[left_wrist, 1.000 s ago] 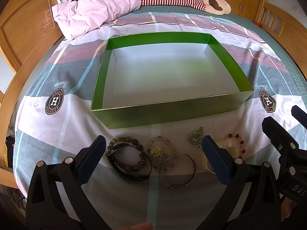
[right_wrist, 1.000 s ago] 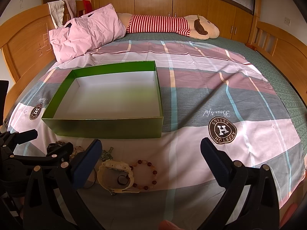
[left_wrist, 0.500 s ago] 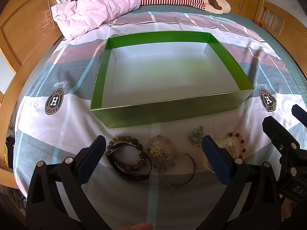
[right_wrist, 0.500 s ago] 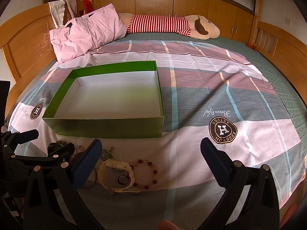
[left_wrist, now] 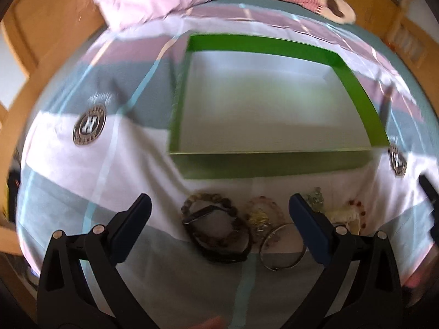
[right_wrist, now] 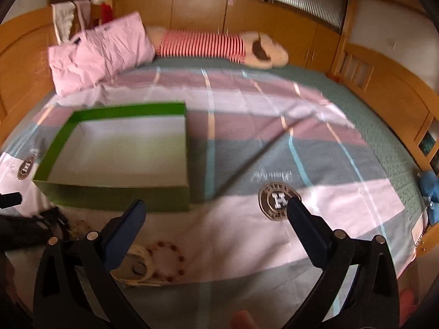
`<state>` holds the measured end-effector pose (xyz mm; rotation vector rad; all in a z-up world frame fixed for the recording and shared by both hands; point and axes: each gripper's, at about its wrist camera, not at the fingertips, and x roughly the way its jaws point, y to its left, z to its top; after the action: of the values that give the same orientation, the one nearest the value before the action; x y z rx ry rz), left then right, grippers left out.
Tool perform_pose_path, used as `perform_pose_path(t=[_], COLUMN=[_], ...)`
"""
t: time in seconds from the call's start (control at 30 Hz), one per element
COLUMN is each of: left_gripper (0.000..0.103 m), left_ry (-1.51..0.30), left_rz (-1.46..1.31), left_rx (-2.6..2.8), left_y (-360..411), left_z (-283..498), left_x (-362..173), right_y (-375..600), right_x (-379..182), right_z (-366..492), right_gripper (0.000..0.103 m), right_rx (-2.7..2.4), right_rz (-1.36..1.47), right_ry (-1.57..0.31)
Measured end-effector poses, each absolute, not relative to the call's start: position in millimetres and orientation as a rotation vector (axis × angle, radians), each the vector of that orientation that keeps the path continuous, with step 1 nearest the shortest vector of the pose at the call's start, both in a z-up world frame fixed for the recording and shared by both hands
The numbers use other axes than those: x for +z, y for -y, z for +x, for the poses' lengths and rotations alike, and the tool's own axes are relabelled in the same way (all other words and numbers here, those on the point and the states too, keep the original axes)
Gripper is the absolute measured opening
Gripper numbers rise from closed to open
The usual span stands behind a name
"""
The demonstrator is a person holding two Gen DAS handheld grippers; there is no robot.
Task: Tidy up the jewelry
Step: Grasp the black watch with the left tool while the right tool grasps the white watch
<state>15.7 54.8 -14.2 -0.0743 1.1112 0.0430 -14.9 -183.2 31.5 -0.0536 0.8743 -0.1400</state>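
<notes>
An empty green box [left_wrist: 274, 164] with a white inside sits on the bed; it also shows in the right wrist view [right_wrist: 115, 197]. In front of it lies a row of jewelry: a dark bead bracelet [left_wrist: 211, 201] over a black band [left_wrist: 219, 252], a pale bead bracelet [left_wrist: 263, 211], a metal bangle [left_wrist: 282, 246], a small green charm [left_wrist: 315, 198], a cream watch [right_wrist: 137, 270] and a red bead bracelet [right_wrist: 168, 263]. My left gripper [left_wrist: 219, 230] is open and empty just above the dark bracelets. My right gripper [right_wrist: 215, 231] is open and empty to the right of the watch.
The bed has a striped pink, grey and white sheet [right_wrist: 247, 126]. A pink pillow [right_wrist: 101, 54] and a striped plush toy [right_wrist: 219, 45] lie at the far end. Wooden bed frames [right_wrist: 384, 90] run along both sides.
Both grippers have moved; the views are blurred. The left view has shifted left, so the box and jewelry sit further right. The right view has swung right and tilted.
</notes>
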Motion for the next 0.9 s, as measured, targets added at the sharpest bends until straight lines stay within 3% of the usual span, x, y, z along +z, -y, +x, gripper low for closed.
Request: perform_pose_path(t=[0.07,0.13,0.2,0.27,0.43,0.5,0.7,0.77,0.9], left_gripper=[0.101,0.096,0.085,0.069,0.063,0.053,0.037,0.03,0.03], left_ry=[-1.134,-1.159,-1.188,-1.212,-1.258,-1.286,-1.321,-1.331,-1.331], left_rz=[-0.096,-0.109,-0.128,-0.141,-0.188,-0.219,-0.239,-0.237,-0.244], left_rx=[0.041,0.026,0.007,0.0,-0.028,-0.034,-0.01,0.0,0.022], left_y=[-63.3,-65.4,-65.9,-67.5,-74.5,-78.9,-86.5,-88.1,-95.4], left_z=[16.3,16.2,17.3,20.5,22.7,23.1,23.6,25.5,27.3], left_x=[-16.8,-20.2,-22.5,-25.7,-34.7,-42.0,-52.4,-55.5,-57.3], right_y=[188.0,182.9,172.2,164.6,149.4,149.9,148.4,146.6,154.4], right_x=[12.3,-4.2,-15.0,-18.4,-31.8,-38.5,-47.3,-42.1,-37.4], right_z=[-8.6,-5.9,-7.7,-8.9,-8.6,-7.3,-9.1,-12.3,-11.4], right_gripper=[0.088,0.059,0.051,0.049,0.049,0.049,0.009,0.007,0.007], right_rx=[-0.059,0.011,0.065,0.107,0.134,0.145,0.177,0.164,0.142], right_rz=[0.031,0.075,0.078,0.074,0.043,0.06,0.07,0.037,0.038], right_ry=[-0.987,-1.079,-1.12,-1.136,-1.189,-1.214,-1.234,-1.207,-1.188])
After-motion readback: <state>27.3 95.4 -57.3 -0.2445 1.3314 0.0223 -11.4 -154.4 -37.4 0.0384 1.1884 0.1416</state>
